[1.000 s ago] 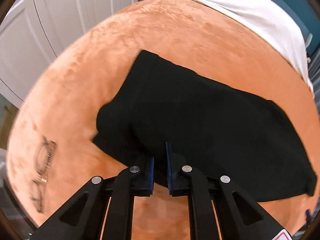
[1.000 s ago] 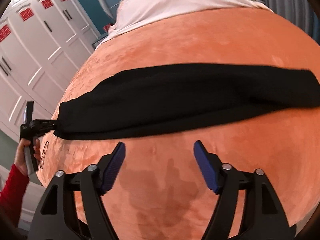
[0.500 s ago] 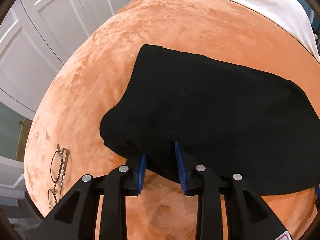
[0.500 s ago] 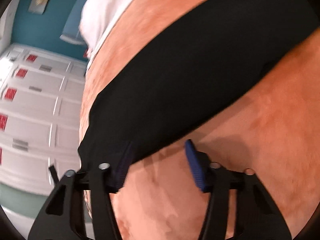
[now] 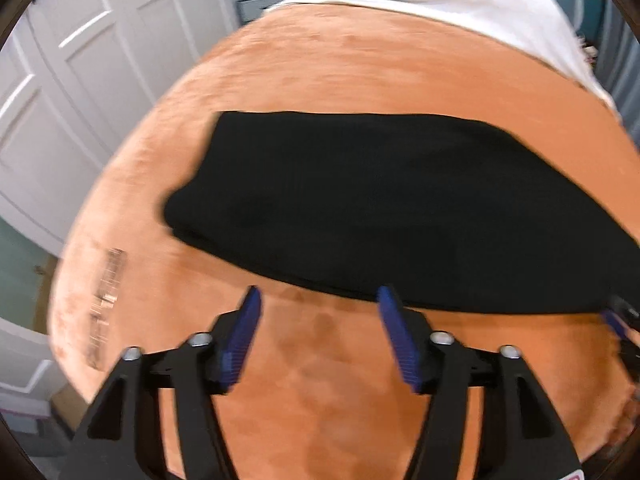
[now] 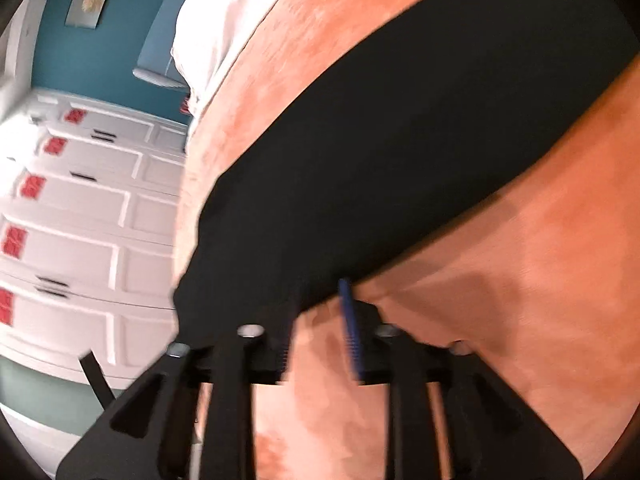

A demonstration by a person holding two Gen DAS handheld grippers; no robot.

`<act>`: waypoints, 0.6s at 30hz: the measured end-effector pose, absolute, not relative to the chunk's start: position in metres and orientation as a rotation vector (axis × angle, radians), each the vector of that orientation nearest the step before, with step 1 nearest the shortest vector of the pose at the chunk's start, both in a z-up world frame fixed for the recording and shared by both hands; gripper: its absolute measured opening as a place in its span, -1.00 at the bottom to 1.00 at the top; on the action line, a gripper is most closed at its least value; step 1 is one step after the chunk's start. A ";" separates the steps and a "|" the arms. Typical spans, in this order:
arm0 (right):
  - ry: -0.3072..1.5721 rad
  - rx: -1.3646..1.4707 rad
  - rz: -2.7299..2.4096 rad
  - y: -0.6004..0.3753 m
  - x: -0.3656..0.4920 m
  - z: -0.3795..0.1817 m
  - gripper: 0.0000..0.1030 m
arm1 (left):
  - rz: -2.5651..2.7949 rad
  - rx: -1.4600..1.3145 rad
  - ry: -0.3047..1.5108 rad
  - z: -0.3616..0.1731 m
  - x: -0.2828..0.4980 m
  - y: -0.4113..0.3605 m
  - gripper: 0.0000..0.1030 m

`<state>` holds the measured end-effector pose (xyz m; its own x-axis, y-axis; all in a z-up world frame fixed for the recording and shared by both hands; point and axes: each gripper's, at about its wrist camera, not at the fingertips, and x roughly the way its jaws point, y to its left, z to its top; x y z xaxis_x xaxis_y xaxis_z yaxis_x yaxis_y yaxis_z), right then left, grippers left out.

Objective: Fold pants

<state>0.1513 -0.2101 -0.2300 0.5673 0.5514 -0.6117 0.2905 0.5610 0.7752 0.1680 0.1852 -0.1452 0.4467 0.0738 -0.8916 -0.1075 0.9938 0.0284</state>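
Meanwhile, we saw the black pants (image 5: 384, 208) lying flat in a long folded band on the orange plush blanket (image 5: 320, 380) that covered the bed. From the left wrist camera, the band ran from about ten o'clock across to three o'clock, its rounded, doubled end toward nine o'clock. Our left gripper (image 5: 318, 334) hung just short of the band's near edge, its blue-padded fingers (image 5: 244, 336) spread wide with nothing between them; the right-hand pad tip reached the fabric's hem, though we could not tell whether it touched. At three o'clock, on the frame's edge, a sliver of the other tool's blue pad showed against the pants' far end, too blurred to read.

From the right wrist camera, tilted and smeared by motion, the pants (image 6: 400, 152) ran diagonally from seven o'clock up to two o'clock. Our right gripper (image 6: 316, 332) sat at the band's lower corner, its fingers drawn close with a narrow gap between them; the left finger was lost against the dark cloth, so we could not say whether any fabric was pinched.

A pair of glasses (image 5: 105, 300), blurred, lay on the blanket at eight o'clock in the left view. White bedding (image 5: 460, 4) lay beyond the blanket at one o'clock, and white paneled wardrobe doors (image 5: 80, 92) stood at ten o'clock.
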 end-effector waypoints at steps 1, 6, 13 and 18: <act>0.994 1.010 0.194 -0.206 0.155 -0.232 -0.34 | 0.077 -0.050 1.104 -0.145 0.166 0.170 0.28; 0.994 0.969 0.190 -0.196 0.163 -0.228 -0.85 | -0.010 -0.046 1.149 -0.154 0.168 0.122 0.28; 1.002 0.972 0.152 -0.223 0.123 -0.237 -0.76 | -0.031 -0.060 1.146 -0.153 0.183 0.106 0.28; 0.893 1.079 0.018 -0.287 0.123 -0.238 -0.24 | -0.052 -0.062 1.134 -0.151 0.202 0.080 0.38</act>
